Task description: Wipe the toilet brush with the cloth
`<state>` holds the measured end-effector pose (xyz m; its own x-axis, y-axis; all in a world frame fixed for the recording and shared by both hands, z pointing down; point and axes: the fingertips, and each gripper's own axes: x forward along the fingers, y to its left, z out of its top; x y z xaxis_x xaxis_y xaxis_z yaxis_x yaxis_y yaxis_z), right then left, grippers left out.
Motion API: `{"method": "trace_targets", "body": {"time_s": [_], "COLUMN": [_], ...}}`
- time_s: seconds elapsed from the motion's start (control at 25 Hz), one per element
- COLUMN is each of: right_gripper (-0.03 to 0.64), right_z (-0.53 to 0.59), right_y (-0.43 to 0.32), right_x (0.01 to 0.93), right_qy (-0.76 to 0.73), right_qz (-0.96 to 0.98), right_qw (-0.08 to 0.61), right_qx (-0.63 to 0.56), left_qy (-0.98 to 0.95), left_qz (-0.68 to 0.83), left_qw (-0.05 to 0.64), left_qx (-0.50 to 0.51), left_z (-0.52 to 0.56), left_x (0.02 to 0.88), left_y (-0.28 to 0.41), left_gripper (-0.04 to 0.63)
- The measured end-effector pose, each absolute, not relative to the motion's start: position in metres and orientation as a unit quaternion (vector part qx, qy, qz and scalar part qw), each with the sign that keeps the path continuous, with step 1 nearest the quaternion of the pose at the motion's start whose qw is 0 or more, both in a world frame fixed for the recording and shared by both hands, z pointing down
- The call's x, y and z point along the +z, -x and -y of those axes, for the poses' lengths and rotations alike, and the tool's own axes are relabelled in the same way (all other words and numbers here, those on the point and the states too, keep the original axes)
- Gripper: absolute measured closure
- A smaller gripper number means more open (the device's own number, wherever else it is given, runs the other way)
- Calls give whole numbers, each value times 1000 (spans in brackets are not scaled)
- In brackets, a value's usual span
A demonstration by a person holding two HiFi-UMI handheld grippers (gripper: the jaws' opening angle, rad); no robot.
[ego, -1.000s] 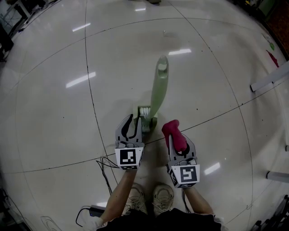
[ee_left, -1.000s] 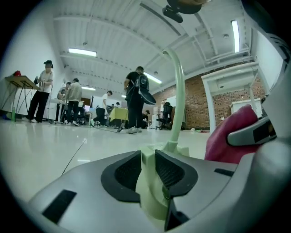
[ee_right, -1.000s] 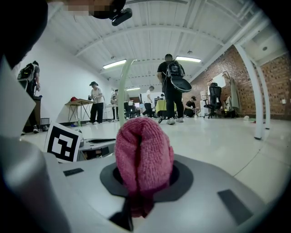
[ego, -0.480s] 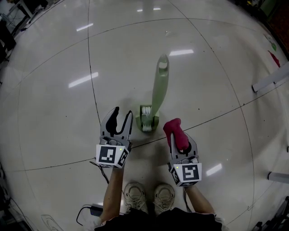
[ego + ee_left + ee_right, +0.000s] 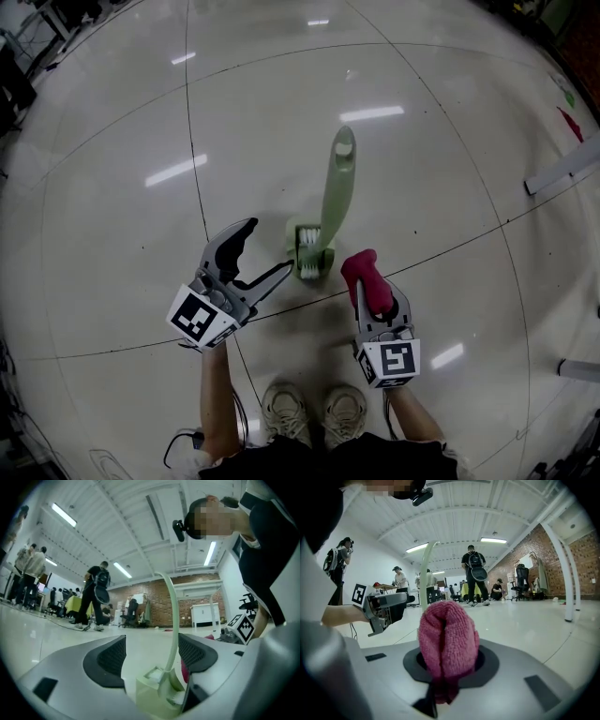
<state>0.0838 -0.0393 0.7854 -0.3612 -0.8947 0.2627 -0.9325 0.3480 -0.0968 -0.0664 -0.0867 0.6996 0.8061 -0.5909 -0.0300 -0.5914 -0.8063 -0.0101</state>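
The floor (image 5: 103, 272) is pale, glossy tile cut by thin dark joints, and ceiling lights glare off it in bright streaks. In the middle, just beyond the person's shoes (image 5: 314, 412), the brush (image 5: 336, 183) stands in its pale green holder (image 5: 307, 251), its handle leaning slightly to the far right. The left gripper (image 5: 269, 247) hangs just left of the holder and apart from it. Its jaws are spread wide and have just been opening. Its own view shows the brush in the gap farther off, with neither pad on it. The right gripper (image 5: 372, 292) sits near, to the right of the holder, pinching a folded pink cloth (image 5: 362, 270) that bulges out past its tips. Pale bars (image 5: 561, 173) lie on the floor at the far right. The gripper views show a big white hall with strip lights on the ceiling (image 5: 131, 517), a brick wall (image 5: 164, 603) at the far end, office chairs, and several people (image 5: 474, 576) standing about.
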Motion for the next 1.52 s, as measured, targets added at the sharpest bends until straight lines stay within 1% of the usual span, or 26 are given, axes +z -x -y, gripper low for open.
{"method": "trace_targets", "body": {"time_s": [0.12, 0.24, 0.36, 0.48, 0.6, 0.76, 0.84, 0.92, 1.04, 1.16, 1.24, 1.32, 1.52], "right_gripper": [548, 548, 548, 548, 548, 548, 548, 548, 548, 548, 548, 548, 548], "right_z": [51, 72, 93, 101, 99, 97, 95, 93, 84, 80, 76, 77, 75], "right_y": [-85, -81, -93, -104, -110, -116, -116, -113, -114, -119, -119, -117, -123], "right_x": [782, 766, 738, 694, 630, 513, 452, 392, 306, 247, 228, 223, 246], "right_qy": [-563, -554, -570, -585, -581, -584, -588, -585, -584, -588, -589, -584, -571], "right_qz": [813, 823, 814, 800, 797, 789, 783, 781, 780, 778, 778, 782, 788], "right_qw": [59, 46, 45, 61, 92, 121, 128, 136, 139, 131, 119, 113, 128], "right_qx": [138, 117, 104, 119, 136, 147, 159, 170, 177, 177, 185, 185, 193], "left_qy": [952, 953, 960, 963, 973, 984, 983, 983, 979, 975, 971, 967, 961], "left_qz": [-300, -291, -268, -253, -218, -138, -110, -94, -110, -161, -183, -197, -157], "left_qw": [2, -3, -19, -49, -60, -78, -95, -108, -143, -140, -142, -150, -180], "left_qx": [52, 89, 84, 79, 39, -87, -115, -118, -95, -68, -61, -66, -138], "left_z": [99, 115, 128, 138, 134, 118, 116, 118, 123, 128, 128, 133, 130], "left_x": [681, 666, 650, 607, 540, 453, 405, 353, 276, 217, 201, 203, 268], "left_y": [67, 67, 60, 56, 42, 18, 6, -5, -18, -17, -11, -3, -16], "left_gripper": [270, 270, 270, 270, 270, 270, 270, 270, 270, 271, 272, 272, 272]}}
